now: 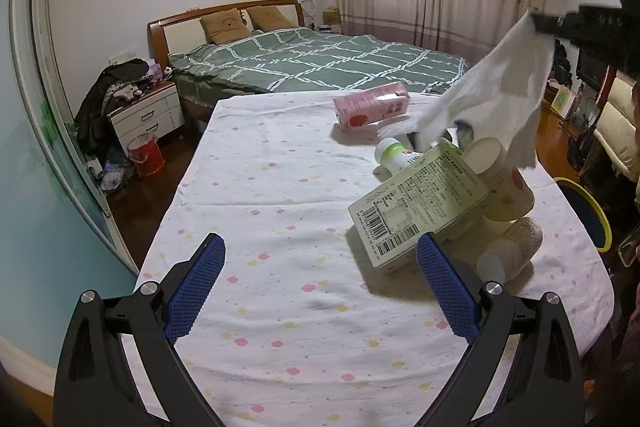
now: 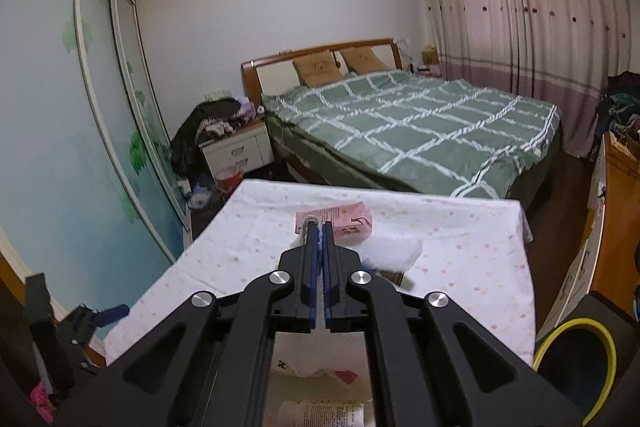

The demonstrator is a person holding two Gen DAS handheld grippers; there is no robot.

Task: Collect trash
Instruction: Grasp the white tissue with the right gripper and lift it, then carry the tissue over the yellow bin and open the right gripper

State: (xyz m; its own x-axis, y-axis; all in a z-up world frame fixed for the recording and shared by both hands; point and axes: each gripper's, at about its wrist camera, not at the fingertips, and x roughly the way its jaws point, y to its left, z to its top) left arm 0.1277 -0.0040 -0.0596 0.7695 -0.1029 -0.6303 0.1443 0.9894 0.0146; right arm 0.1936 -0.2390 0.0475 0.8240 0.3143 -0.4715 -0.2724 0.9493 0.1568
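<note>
tissue (image 1: 496, 95) hangs pinched in my right gripper (image 2: 320, 227), blue pads shut on its top corner, sheet drooping over the trash pile. bin (image 2: 576, 359) w/ yellow rim sits off the table's right edge, abt 4 o'clock from my right jaws in the right wrist view, lower than the tabletop. so the coming move, i judge, is a swing right and down to that rim, then let go; right hand is clearly the nearer one.

left gripper (image 1: 320, 259) is wide open, holding nothing, low over the flowered table cloth (image 1: 260, 187). green-white box (image 1: 416, 207) lies at abt 1 o'clock from it, long axis running 7 to 1, barcode end toward me, near my right pad. paper cup (image 1: 504, 179) and white bottle (image 1: 508, 247) lie just behind it at 2 o'clock, small bottle (image 1: 392, 151) and pink carton (image 1: 372, 105) farther at 12-1.

hard to tell: tissue covers part of the pile, so what's under it is unclear. bin is cut off at frame edge in both views, inside too dark to see. most of the tissue is hidden below my right jaws in the right wrist view.
</note>
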